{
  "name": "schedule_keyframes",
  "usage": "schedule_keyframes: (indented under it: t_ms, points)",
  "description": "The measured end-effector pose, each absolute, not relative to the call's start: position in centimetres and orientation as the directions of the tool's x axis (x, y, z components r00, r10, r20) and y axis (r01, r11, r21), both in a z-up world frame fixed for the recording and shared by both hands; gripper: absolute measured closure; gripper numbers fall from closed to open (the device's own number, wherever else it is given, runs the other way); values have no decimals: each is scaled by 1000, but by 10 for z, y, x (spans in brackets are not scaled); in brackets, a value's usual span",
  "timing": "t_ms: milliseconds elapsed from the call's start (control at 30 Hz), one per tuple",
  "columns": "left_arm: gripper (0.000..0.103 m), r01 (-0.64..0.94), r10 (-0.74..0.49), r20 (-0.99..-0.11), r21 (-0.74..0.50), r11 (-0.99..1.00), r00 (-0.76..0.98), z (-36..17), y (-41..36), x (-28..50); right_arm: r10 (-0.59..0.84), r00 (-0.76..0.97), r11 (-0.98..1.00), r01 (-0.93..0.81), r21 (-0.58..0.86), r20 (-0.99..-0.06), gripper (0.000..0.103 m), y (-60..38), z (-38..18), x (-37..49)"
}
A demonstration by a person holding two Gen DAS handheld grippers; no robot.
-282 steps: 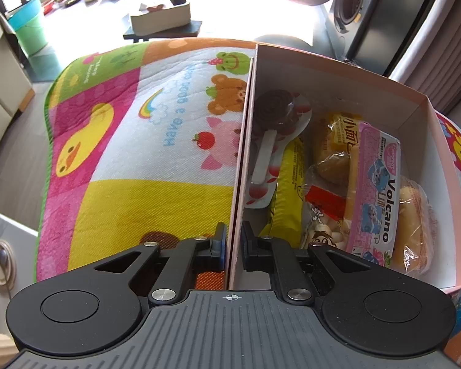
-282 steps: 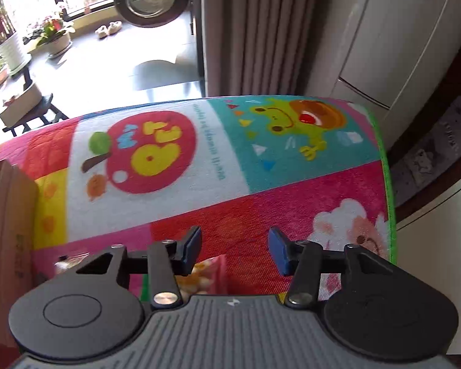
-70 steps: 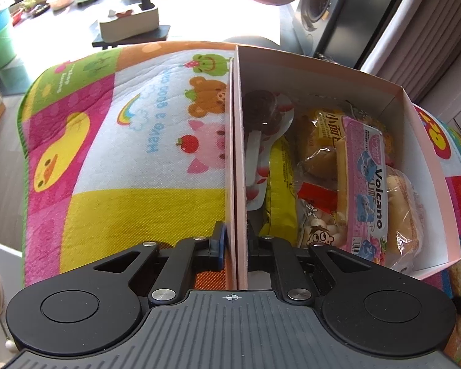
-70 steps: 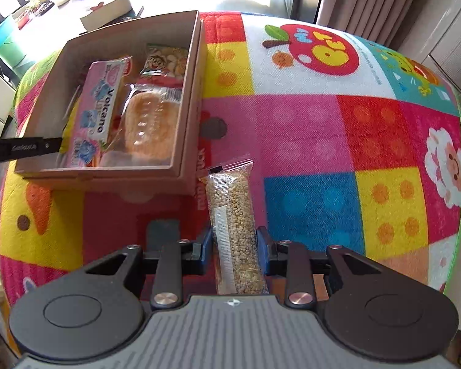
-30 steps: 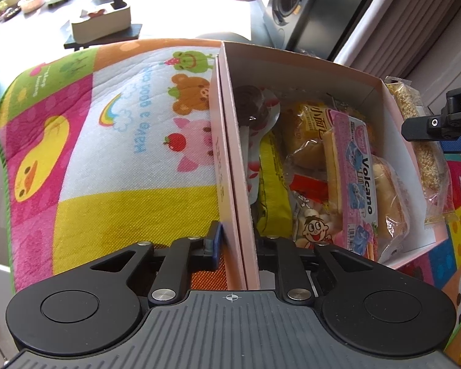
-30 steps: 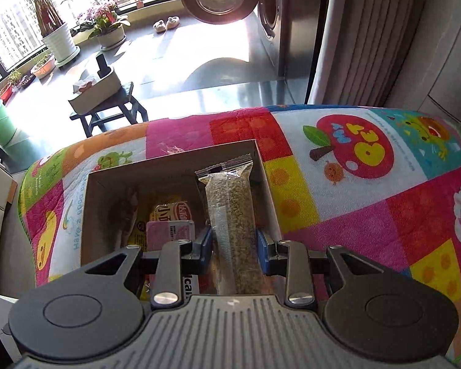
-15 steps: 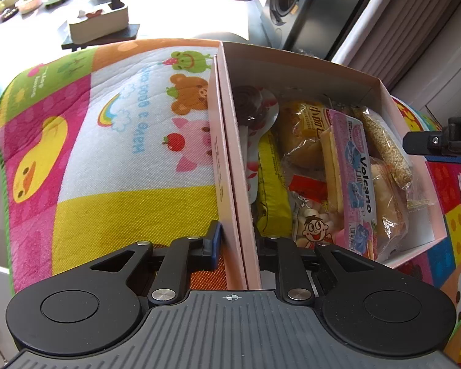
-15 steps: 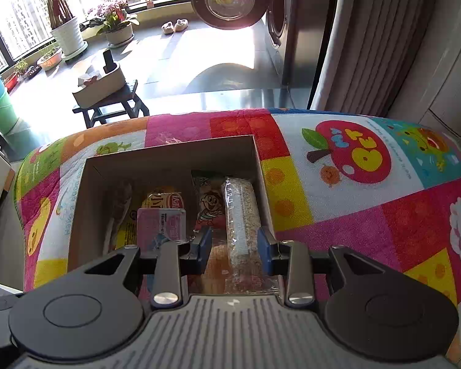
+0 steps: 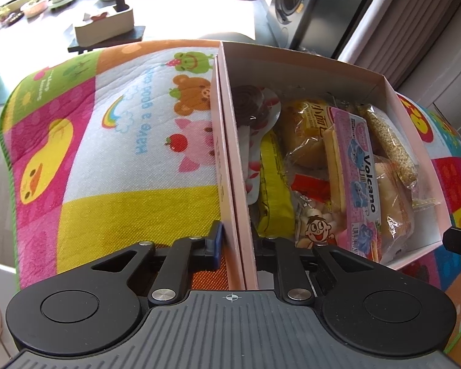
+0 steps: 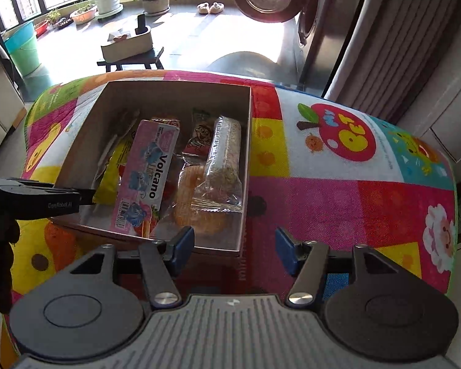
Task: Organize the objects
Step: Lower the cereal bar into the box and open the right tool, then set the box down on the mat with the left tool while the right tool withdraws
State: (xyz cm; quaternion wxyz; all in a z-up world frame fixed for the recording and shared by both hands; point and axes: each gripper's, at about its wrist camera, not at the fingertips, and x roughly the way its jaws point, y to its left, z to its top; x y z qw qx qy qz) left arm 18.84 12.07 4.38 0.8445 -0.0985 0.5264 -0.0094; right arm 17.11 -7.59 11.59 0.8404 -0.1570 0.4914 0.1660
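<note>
While clamped on the left wall of the box, with one finger inside and one outside, left gripper holds it near its front corner. Right gripper spread wide and empty, hovering just in front of the box's front right corner. Grain bar lying inside along the right wall, partly over a wrapped bun, beside a pink packet. Box resting on the mat.
</note>
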Motion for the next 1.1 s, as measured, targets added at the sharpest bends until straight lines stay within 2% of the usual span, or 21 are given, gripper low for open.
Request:
schedule_keyframes:
  t_ms: [167, 400, 500, 700, 733, 800, 833, 867, 933, 1000, 1100]
  points:
    - [88, -108, -97, -892, -160, 981, 441, 45, 119, 190, 89, 480, 921, -373, -111, -872, 51, -81, 102, 190]
    - [90, -137, -44, -900, -114, 984, 434, 47, 108, 203, 116, 486, 913, -395, -99, -866, 56, -97, 89, 208]
    - [90, -153, -47, -899, -126, 980, 436, 48, 98, 222, 110, 526, 896, -419, -145, -843, 58, -102, 88, 220]
    - [89, -72, -17, -853, -64, 995, 521, 50, 60, 272, 87, 574, 896, -402, -188, -814, 60, -122, 88, 263]
    - [83, -38, 7, -849, -15, 999, 529, 48, 54, 279, 91, 574, 899, -398, -181, -814, 60, -127, 88, 268]
    - [63, 4, 50, -849, 61, 998, 526, 41, 51, 287, 98, 574, 899, -401, -174, -813, 60, -132, 88, 272]
    - [44, -12, 59, -844, 62, 998, 533, 38, 57, 286, 102, 578, 895, -409, -179, -810, 60, -133, 87, 272]
    - [19, -27, 42, -844, 33, 999, 535, 37, 65, 285, 108, 585, 887, -422, -188, -804, 59, -133, 87, 271]
    - [0, -81, 34, -850, -11, 997, 525, 33, 80, 284, 110, 600, 874, -439, -211, -793, 59, -131, 85, 269]
    - [0, -124, 31, -847, -41, 991, 531, 35, 90, 282, 113, 600, 873, -441, -210, -792, 59, -130, 81, 270]
    - [0, -138, 65, -827, -16, 990, 559, 44, 88, 275, 137, 576, 886, -435, -160, -806, 59, -134, 76, 275]
